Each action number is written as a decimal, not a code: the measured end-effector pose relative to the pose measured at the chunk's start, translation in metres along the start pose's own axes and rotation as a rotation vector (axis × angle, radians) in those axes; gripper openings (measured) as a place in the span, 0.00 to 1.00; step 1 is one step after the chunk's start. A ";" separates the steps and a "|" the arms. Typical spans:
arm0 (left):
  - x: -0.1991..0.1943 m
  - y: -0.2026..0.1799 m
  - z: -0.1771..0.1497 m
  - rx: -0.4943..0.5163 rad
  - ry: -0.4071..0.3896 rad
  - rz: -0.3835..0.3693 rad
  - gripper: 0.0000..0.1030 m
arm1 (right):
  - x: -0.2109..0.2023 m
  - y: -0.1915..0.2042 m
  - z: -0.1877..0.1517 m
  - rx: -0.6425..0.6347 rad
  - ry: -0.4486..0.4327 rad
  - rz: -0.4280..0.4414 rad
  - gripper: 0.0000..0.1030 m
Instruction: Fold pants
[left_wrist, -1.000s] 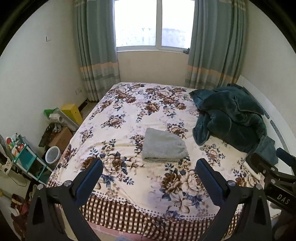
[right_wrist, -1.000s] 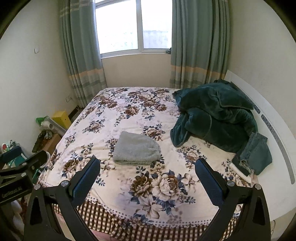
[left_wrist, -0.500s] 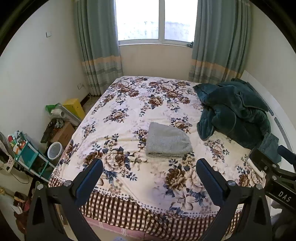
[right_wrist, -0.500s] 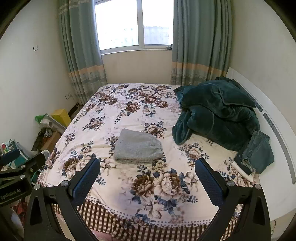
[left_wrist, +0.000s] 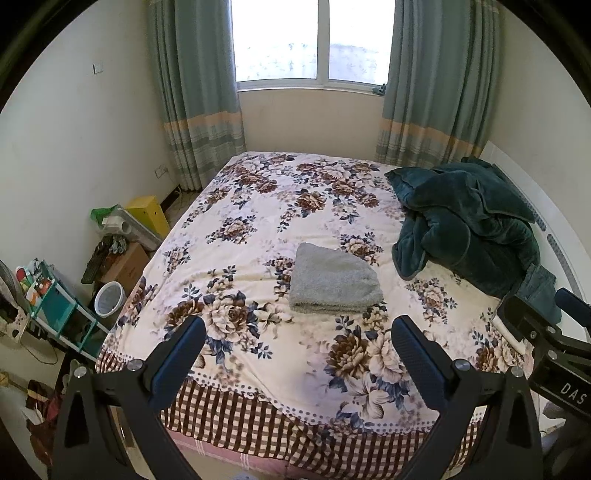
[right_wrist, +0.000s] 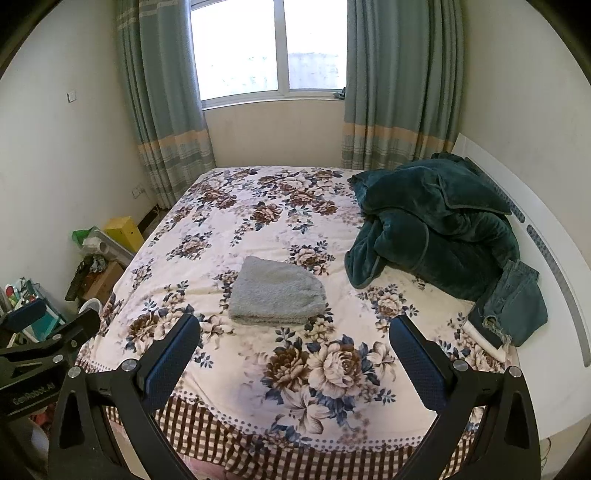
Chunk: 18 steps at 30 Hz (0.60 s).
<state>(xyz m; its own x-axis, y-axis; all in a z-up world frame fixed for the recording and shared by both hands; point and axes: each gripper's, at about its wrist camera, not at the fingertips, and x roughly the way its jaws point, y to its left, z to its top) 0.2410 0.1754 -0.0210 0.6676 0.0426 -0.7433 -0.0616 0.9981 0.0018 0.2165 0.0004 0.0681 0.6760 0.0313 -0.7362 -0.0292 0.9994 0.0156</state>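
Folded grey pants (left_wrist: 334, 282) lying mid floral bedspread (left_wrist: 258, 229), beside teal blanket (left_wrist: 465, 225), perhaps jeans (right_wrist: 517, 306) at its edge; left gripper (left_wrist: 297, 354) and right gripper (right_wrist: 295, 352) spread wide, holding nothing, apart from the fabric.

1. One bed (left_wrist: 295, 369) with a floral spread
2. One folded grey garment (left_wrist: 334, 284), lying on the spread
3. One heaped dark green blanket (left_wrist: 465, 229)
4. One pair of blue jeans (right_wrist: 517, 306), beside the blanket
5. Two curtains (left_wrist: 195, 92), one at each side of one window (left_wrist: 306, 40)
6. Two grippers, left gripper (left_wrist: 299, 358) and right gripper (right_wrist: 295, 354), each with two blue-padded fingers set wide apart
7. One yellow box (left_wrist: 146, 216), one cardboard box (left_wrist: 125, 264), one white bin (left_wrist: 109, 299) and one teal rack (left_wrist: 55, 302) on the floor
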 end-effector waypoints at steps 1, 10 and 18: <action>0.001 0.000 0.000 0.003 0.000 -0.001 1.00 | 0.002 0.002 0.000 -0.003 0.001 0.001 1.00; 0.001 0.001 0.000 0.005 0.000 -0.007 1.00 | 0.005 0.005 -0.001 -0.004 0.004 0.007 1.00; 0.001 0.002 -0.001 0.004 -0.002 -0.007 1.00 | 0.005 0.005 -0.002 -0.003 0.005 0.007 1.00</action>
<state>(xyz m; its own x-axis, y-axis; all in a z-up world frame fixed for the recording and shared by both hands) 0.2409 0.1770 -0.0218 0.6698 0.0361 -0.7416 -0.0540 0.9985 -0.0001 0.2185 0.0053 0.0636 0.6718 0.0379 -0.7398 -0.0359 0.9992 0.0186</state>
